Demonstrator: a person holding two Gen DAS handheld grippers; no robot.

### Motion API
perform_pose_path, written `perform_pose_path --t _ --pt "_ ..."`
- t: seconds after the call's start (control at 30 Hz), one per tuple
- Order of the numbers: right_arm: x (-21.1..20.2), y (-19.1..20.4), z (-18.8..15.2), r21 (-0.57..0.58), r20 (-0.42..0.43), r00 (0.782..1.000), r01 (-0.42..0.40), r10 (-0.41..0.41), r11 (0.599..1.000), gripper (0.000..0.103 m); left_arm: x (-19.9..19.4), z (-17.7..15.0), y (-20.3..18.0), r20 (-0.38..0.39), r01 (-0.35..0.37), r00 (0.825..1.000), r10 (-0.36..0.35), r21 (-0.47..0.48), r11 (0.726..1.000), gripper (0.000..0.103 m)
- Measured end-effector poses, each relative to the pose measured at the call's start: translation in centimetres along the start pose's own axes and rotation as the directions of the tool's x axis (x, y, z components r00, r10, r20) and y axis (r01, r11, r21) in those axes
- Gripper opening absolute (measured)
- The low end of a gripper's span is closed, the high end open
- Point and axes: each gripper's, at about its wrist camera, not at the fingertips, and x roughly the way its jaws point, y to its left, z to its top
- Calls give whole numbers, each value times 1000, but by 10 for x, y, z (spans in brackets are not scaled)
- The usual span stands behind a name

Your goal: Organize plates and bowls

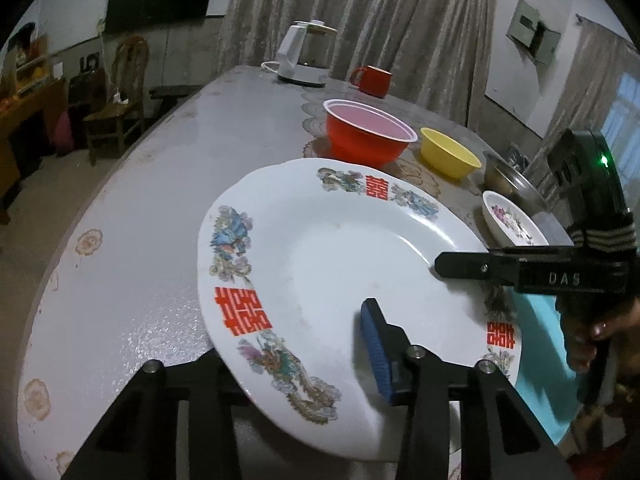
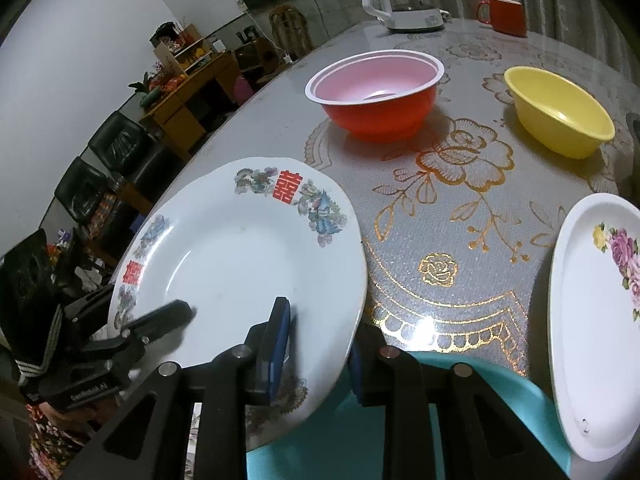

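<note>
Hand-held gripper [image 2: 316,344] clamps plate [image 2: 240,256] (over glossy floral tablecloth [image 2: 460,240]).

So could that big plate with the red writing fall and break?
It might. The big plate is tilted and pinched only at its rim by the left gripper and the right gripper, so a loosened grip could let it slide out. Part of it hangs past the table edge, with the floor below. Swinging it forward could also knock the red bowl.
</note>
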Motion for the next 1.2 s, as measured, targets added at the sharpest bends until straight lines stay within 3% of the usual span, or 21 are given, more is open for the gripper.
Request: perform_pose_path --t 0.33,0.43,0.63,0.93,1.2 --pt "0 -2 -1 8 13 1000 -11 10 1000 26 1 -2 -8 12 -12 1000 12 12 1000 43" --pt "-5 4 -5 -69 36 999 44 -41 997 28 1 -2 -10 13 -6 1000 6 5 1000 43" --pt "-17 2 -12 -86 62 997 61 -56 994 27 -3 -5 -22 39 -8 999 7 19 1000 44" --pt "-52 3 -31 -101 129 989 86 -73 991 27 -25 -9 -52 106 -7 994 0 68 998 44" --pt "-99 4 -54 -102 211 973 117 -93 988 27 -44 -15 -80 143 47 988 -59 82 996 44"
